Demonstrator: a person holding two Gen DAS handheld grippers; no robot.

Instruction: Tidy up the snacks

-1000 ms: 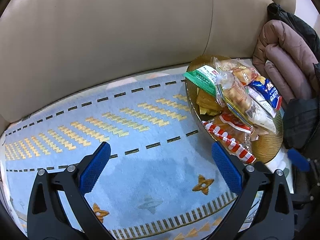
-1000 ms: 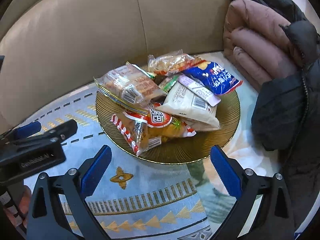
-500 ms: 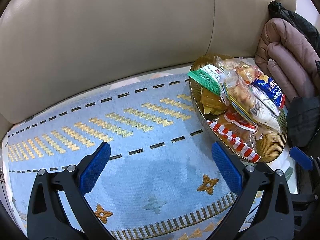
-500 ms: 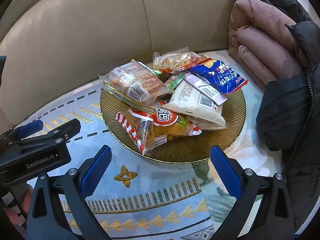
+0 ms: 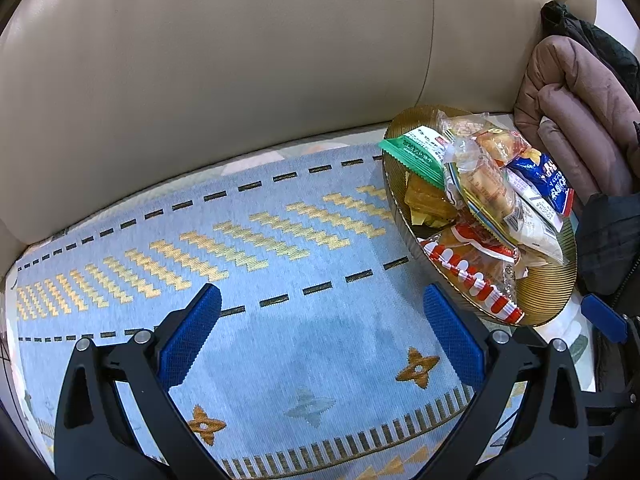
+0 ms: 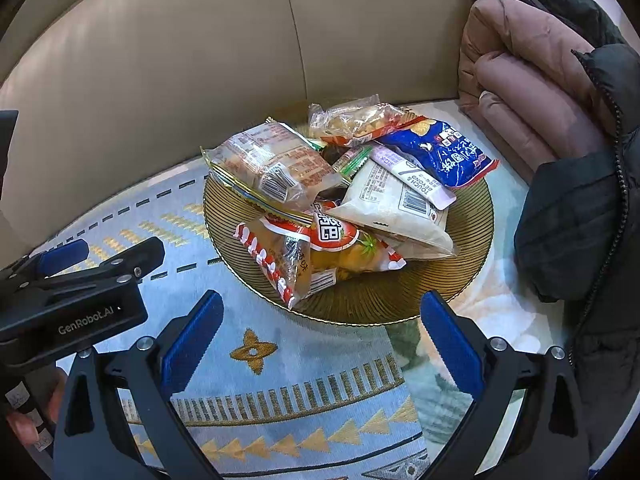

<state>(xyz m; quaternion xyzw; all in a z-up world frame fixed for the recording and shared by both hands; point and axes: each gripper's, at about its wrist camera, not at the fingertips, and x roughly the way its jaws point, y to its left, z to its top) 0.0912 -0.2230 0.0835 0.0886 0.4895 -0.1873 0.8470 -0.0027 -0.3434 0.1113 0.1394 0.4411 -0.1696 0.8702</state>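
Observation:
A ribbed gold plate (image 6: 468, 240) (image 5: 552, 288) piled with several snack packets rests on the blue patterned cloth (image 5: 280, 280). On top lie a clear cracker pack (image 6: 272, 164), a white pack (image 6: 392, 208), a blue chip bag (image 6: 448, 152) (image 5: 548, 180) and a red-and-white striped pack (image 6: 288, 256) (image 5: 476, 276). A green packet (image 5: 416, 152) juts over the plate's far left rim. My right gripper (image 6: 320, 336) hangs open just in front of the plate, empty. My left gripper (image 5: 320, 336) is open over bare cloth, left of the plate.
A beige sofa back (image 5: 240, 60) curves behind the cloth. Folded pink and dark padded jackets (image 6: 540, 92) press close to the plate's right side. The left gripper's body (image 6: 72, 300), held by a hand (image 6: 24, 424), shows at the right wrist view's left edge.
Both grippers have drifted slightly left and back, so the plate sits a little further right in each view. The jaws stay open and the snacks have not moved.

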